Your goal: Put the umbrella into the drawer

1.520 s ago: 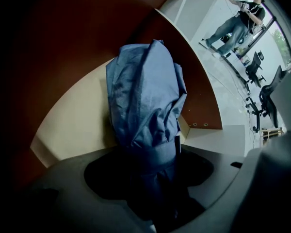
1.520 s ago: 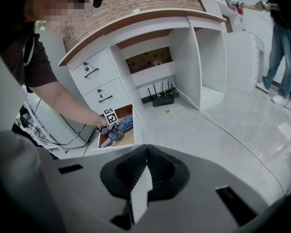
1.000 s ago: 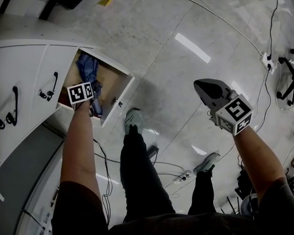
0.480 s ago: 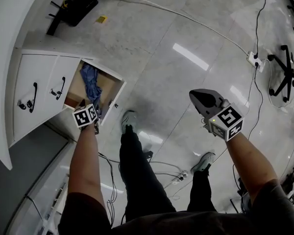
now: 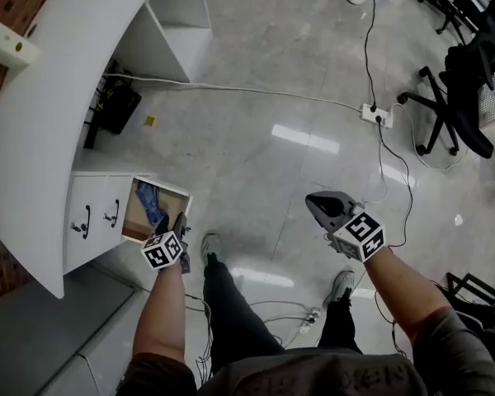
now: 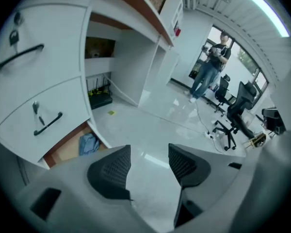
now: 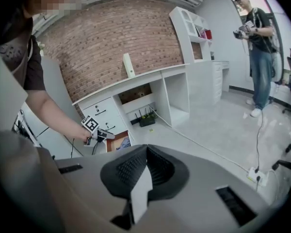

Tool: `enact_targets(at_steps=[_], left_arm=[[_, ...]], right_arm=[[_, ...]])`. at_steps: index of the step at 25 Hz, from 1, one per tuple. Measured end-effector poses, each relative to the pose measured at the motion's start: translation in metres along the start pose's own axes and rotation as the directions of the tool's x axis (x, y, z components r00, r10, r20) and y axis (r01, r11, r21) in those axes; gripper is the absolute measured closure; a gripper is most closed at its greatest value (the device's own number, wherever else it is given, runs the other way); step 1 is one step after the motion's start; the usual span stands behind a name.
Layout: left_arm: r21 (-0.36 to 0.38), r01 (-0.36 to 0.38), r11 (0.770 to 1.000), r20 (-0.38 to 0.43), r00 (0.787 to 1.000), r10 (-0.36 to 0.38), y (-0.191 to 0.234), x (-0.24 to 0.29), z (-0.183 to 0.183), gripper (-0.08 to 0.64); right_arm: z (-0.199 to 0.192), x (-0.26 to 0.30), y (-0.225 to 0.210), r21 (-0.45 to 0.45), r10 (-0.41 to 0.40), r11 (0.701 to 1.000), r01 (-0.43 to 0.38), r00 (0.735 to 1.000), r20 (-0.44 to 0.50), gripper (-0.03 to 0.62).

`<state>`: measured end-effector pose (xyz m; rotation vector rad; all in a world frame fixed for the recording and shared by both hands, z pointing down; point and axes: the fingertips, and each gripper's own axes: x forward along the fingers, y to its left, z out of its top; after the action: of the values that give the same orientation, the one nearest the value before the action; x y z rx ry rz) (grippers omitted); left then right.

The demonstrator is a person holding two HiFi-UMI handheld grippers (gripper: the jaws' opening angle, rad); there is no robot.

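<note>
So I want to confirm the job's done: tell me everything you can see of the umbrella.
The umbrella is blue fabric, folded up and bunched into a soft bundle. It lies inside the open drawer, on its brown, wood-looking bottom, near one end. That drawer is the lowest one seen in the white cabinet and is pulled out. Only the drawer is seen touching it. Its handle and strap cannot be made out.

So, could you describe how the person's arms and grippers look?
The left gripper and right gripper are grey wedges with black textured pads, each with a white marker cube. The left one's jaws are closing, nothing between them. Short dark sleeves; forearms bare.
</note>
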<state>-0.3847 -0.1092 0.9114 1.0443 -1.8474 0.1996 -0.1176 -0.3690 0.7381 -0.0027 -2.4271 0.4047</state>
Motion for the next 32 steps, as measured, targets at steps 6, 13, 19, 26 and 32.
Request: enact_targets(at_steps=[6,13,19,26,32], left_arm=[[0.150,0.195,0.969,0.058,0.977,-0.205,-0.131,-0.049,0.075,0.391],[0.335,0.426,0.840,0.003,0.891,-0.454,-0.301,-0.124,0.103,0.454],[0.456,0.553,0.697,-0.044,0.796,-0.603,-0.418,-0.195,0.104,0.512],[0.526,0.659,0.538,-0.040,0.651,-0.758,-0.532,-0.278,0.119,0.552],[0.584,0.701,0.410,-0.052,0.536,-0.843,-0.591,-0.348,0.131,0.554]], right_arm=[[0.019,-0.106,-0.015,0.055,-0.119,0.992,0.115,0.989,0.092,0.598],[0.027,-0.234,-0.023,0.120,-0.226,0.971,0.206,0.956,0.185,0.598],[0.018,-0.329,-0.010,0.167,-0.308,0.947,0.274,0.921,0.240,0.598],[0.014,-0.420,0.004,0.214,-0.386,0.919,0.332,0.871,0.304,0.598],[0.033,-0.478,0.030,0.229,-0.417,0.906,0.355,0.839,0.350,0.598]])
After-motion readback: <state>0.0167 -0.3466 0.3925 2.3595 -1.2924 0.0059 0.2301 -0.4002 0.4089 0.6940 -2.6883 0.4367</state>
